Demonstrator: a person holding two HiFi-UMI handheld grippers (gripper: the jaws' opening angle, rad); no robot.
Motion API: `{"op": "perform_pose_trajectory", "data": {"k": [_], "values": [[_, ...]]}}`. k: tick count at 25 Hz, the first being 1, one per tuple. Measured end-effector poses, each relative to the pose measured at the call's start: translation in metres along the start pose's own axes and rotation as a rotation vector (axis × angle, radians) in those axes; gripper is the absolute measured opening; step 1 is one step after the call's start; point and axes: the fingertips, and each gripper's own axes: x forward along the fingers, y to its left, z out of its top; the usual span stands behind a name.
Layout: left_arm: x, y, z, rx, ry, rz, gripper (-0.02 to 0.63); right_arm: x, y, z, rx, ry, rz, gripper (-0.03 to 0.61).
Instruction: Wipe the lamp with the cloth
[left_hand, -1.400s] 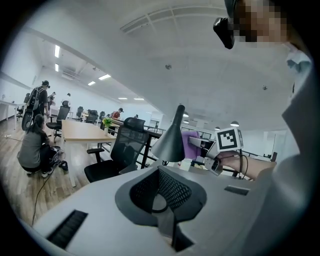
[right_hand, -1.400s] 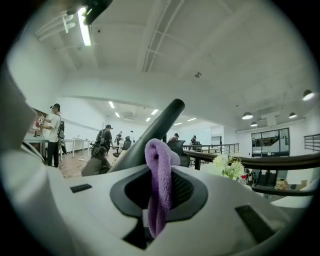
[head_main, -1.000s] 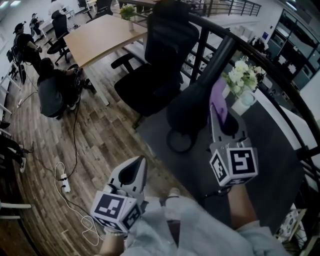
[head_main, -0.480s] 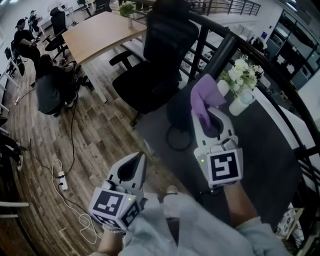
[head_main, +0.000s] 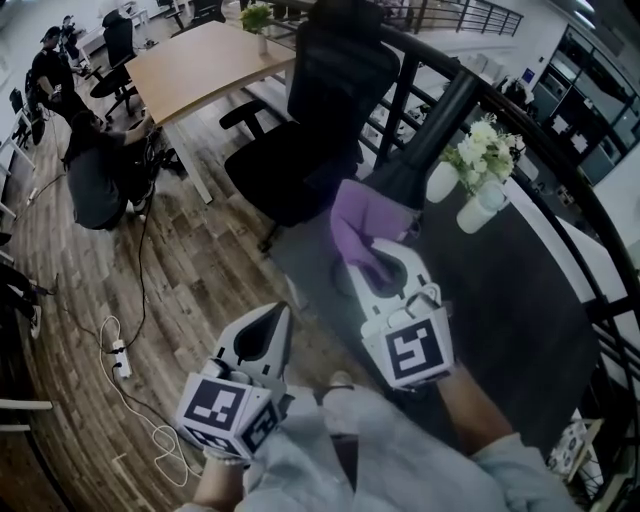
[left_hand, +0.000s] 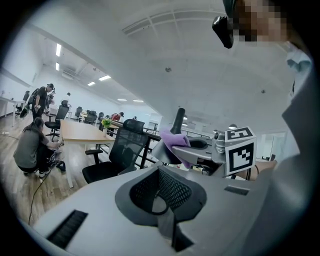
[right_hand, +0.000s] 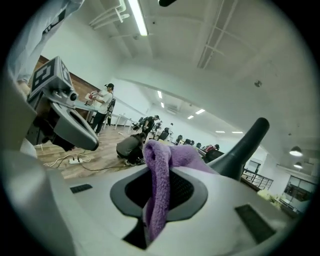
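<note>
1. Right gripper (head_main: 372, 258): its jaws are clamped on a crumpled purple fleece cloth (head_main: 362, 218). In the right gripper view a fold of it hangs down between them.
2. Black lamp with a slanted tubular neck (head_main: 440, 115): it stands on the dark tabletop (head_main: 520, 290), and the neck rises toward 1 o'clock from the cloth. The cloth appears to lie against the lamp's flared lower body, though contact is not clearly shown.
3. Change: within the last second the cloth and right gripper have travelled toward 8 o'clock, from up beside the flowers down along the lamp. This is judged a wiping stroke under way, with more passes likely needed.
4. Left gripper (head_main: 272, 328): its jaws are together with nothing between them. It sits at 7 o'clock of the right gripper and has barely moved.
5. White vase of white flowers (head_main: 480, 150): it stands near the lamp neck, at 2 o'clock of the cloth, and could be knocked on a return stroke.
</note>
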Motion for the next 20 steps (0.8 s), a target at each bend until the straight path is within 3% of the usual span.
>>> {"op": "perform_pose_trajectory", "data": {"k": [6,10,12,16,20], "values": [[-0.004,0.005,0.001,0.001,-0.02,0.008,0.0,-0.002,0.029,-0.006,0.022,0.017,0.089,0.052],[-0.004,0.006,0.002,0.004,-0.025,0.003,0.0,-0.012,0.029,-0.001,0.034,-0.004,0.078,0.052],[-0.002,0.003,0.004,0.007,-0.028,-0.013,0.0,-0.023,0.016,0.005,0.065,-0.034,0.023,0.052],[0.003,-0.006,0.003,0.016,-0.025,-0.047,0.0,-0.055,-0.029,0.01,0.233,-0.07,-0.141,0.052],[0.01,-0.023,-0.001,0.024,0.046,-0.083,0.0,-0.089,-0.087,0.008,0.306,-0.092,-0.32,0.052]]}}
